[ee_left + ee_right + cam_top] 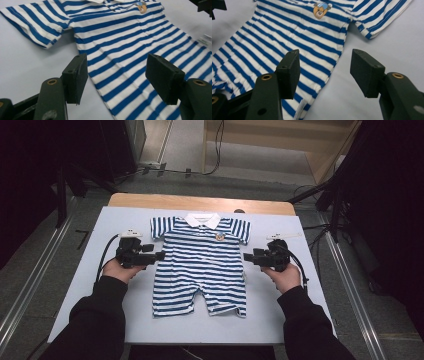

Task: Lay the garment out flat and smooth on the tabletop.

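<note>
High view: one baby romper [200,265], short-sleeved, in blue and white horizontal stripes, laid flat and face up at the middle of a pale blue-grey mat [90,295] on a wooden table [200,201]. White collar [202,220] at the far end, two short leg openings toward the person; both sleeves spread outward. Small round badge [220,236] on the chest, on the side nearer the right gripper. Fabric mostly smooth, with light creasing.

Left gripper [161,255]: held level beside the romper's left edge at waist height, jaws pointing inward at the cloth. Left gripper view: jaws stand wide apart with nothing between the pads; the romper's side seam and one sleeve [40,27] lie beneath and beyond them.

Right gripper [246,257]: held level beside the romper's right edge, opposite the left one, jaws pointing inward. Right gripper view: jaws parted, nothing held; the garment's edge runs below the gap. The badge [320,10] reads there as an orange bear face. A white label [300,110] sticks out at the side seam.
</note>
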### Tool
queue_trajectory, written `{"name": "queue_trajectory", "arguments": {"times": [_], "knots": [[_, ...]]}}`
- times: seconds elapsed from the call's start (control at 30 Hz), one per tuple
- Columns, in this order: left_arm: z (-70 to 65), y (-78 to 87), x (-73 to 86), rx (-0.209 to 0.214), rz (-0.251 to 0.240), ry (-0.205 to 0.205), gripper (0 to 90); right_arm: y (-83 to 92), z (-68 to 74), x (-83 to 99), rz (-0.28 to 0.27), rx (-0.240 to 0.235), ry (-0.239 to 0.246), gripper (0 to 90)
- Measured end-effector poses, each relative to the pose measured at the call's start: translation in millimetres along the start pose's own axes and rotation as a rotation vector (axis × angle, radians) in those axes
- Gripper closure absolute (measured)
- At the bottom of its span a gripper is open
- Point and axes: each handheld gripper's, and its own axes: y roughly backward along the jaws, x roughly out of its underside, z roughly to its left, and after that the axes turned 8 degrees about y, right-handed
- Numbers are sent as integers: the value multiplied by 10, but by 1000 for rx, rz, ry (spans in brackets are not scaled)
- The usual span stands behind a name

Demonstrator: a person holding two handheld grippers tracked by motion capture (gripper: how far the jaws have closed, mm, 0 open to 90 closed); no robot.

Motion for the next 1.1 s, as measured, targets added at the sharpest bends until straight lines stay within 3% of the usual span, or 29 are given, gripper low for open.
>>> {"name": "queue_trajectory", "arguments": {"times": [0.27, 0.53, 0.83, 0.93, 1.1], "knots": [[-176, 91, 149, 42, 8, -37, 334, 119, 181, 138, 4, -37, 37, 365], [-306, 160, 293, 89, 19, -40, 310, 183, 350, 275, 0, -73, 65, 338], [-398, 224, 432, 113, 24, -46, 308, 223, 472, 398, 5, -96, 84, 300], [-426, 255, 499, 115, 26, -69, 271, 242, 509, 465, 14, -108, 90, 284], [-463, 309, 595, 122, 46, -71, 271, 284, 567, 573, 32, -115, 124, 271]]}}
